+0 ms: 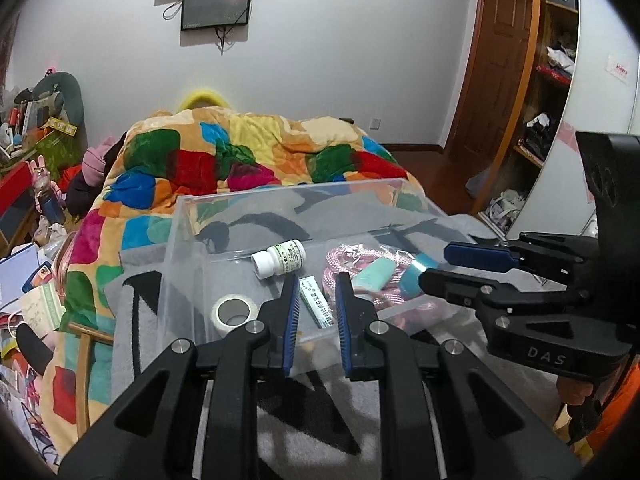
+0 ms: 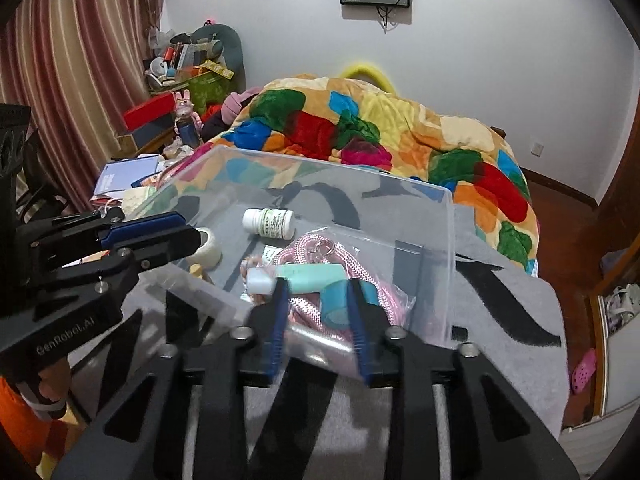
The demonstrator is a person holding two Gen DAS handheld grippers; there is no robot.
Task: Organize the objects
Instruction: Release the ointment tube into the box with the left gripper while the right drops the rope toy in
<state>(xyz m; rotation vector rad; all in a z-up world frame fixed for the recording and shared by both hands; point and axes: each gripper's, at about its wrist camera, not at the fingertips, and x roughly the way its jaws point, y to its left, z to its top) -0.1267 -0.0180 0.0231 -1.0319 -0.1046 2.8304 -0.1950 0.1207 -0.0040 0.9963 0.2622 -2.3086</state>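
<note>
One white bottle (image 1: 279,258) lies sideways, cap leftward.

Both wrist views look forward and slightly down, close over the clear bin (image 1: 180,248) (image 2: 448,240), left from its left, right from its right, sharing the bed (image 1: 240,152) (image 2: 380,120) beyond.

bin (image 1: 180,240): 1 | pill bottle (image 1: 279,258): 1 | tape roll (image 1: 234,313): 1 | pink rope (image 2: 360,276): 1 | ointment box (image 1: 317,302): 1
</note>
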